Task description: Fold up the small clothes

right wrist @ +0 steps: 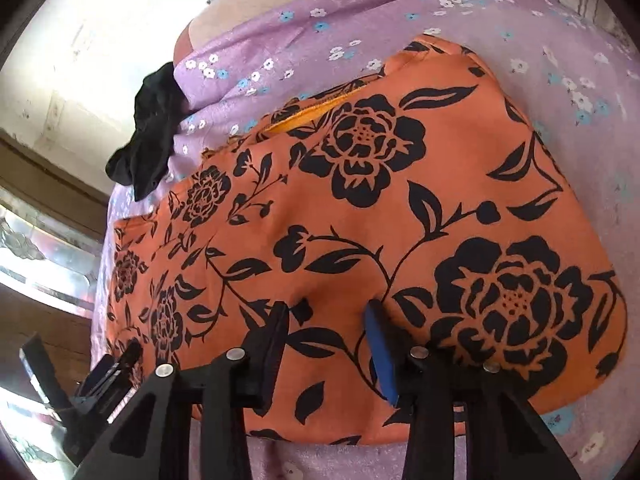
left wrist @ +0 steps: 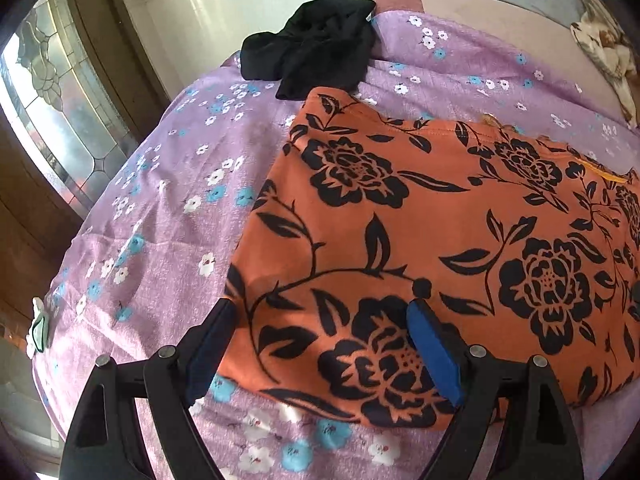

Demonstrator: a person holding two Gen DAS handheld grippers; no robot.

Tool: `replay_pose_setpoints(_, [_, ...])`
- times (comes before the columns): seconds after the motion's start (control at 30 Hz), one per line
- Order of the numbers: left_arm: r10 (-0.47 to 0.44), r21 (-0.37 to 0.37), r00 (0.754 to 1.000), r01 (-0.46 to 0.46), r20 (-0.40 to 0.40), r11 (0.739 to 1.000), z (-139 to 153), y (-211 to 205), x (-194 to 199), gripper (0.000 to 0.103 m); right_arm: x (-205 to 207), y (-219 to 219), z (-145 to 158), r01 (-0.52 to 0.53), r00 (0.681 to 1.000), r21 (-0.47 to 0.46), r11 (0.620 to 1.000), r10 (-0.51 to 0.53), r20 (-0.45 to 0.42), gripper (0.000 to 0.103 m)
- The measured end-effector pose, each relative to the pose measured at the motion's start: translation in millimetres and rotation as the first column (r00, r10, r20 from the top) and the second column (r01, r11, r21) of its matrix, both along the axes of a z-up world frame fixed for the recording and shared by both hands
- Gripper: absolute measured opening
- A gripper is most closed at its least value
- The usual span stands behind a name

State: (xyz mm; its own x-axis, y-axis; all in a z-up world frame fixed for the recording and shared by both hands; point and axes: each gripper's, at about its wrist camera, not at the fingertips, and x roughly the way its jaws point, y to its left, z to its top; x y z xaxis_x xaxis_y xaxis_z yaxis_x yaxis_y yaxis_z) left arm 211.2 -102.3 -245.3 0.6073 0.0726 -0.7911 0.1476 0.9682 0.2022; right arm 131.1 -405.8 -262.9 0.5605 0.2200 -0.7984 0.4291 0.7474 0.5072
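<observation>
An orange garment with black flowers (left wrist: pixel 440 216) lies folded flat on the lilac flowered bedsheet (left wrist: pixel 160 208). My left gripper (left wrist: pixel 324 314) is open wide at the garment's near left corner. One of its fingers is off the cloth edge and the other is on the fabric. In the right wrist view the same garment (right wrist: pixel 360 184) fills the middle. My right gripper (right wrist: pixel 327 312) has its tips down on the near part, jaws partly apart, with slightly puckered cloth between them. The left gripper (right wrist: pixel 116 360) shows at the bottom left there.
A crumpled black garment (left wrist: pixel 316 48) (right wrist: pixel 152 136) lies at the bed's far edge beside a pale wall. A leaded-glass window (left wrist: pixel 52 112) stands to the left. A patterned cloth (left wrist: pixel 604 48) lies at the far right, and a small green-and-white object (left wrist: pixel 38 328) at the sheet's left edge.
</observation>
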Motion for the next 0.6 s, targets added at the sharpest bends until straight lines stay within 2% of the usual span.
replay_pose_setpoints(0.13, [0.003, -0.002, 1.000, -0.003, 0.001, 1.000, -3.1, -2.0, 7.1, 0.088, -6.6, -10.0, -2.3, 0.000, 1.000, 0.075, 0.997, -0.001, 0.021, 0.052])
replay_pose_setpoints(0.4, [0.005, 0.004, 1.000, -0.005, 0.010, 1.000, -6.5, -4.4, 9.5, 0.088, -3.7, -8.2, -3.1, -0.029, 0.999, 0.098, 0.995, 0.025, 0.044, 0.065])
replay_pose_setpoints(0.47, [0.001, 0.001, 1.000, -0.001, 0.011, 1.000, -6.8, -3.7, 9.9, 0.088, -2.6, -8.2, -3.2, -0.044, 0.998, 0.117, 0.992, 0.037, 0.060, 0.074])
replay_pose_setpoints(0.6, [-0.013, -0.010, 1.000, 0.013, 0.012, 1.000, -7.2, -1.7, 10.2, 0.089, 1.7, -3.7, -1.2, -0.065, 0.996, 0.110, 0.992, 0.058, 0.065, 0.080])
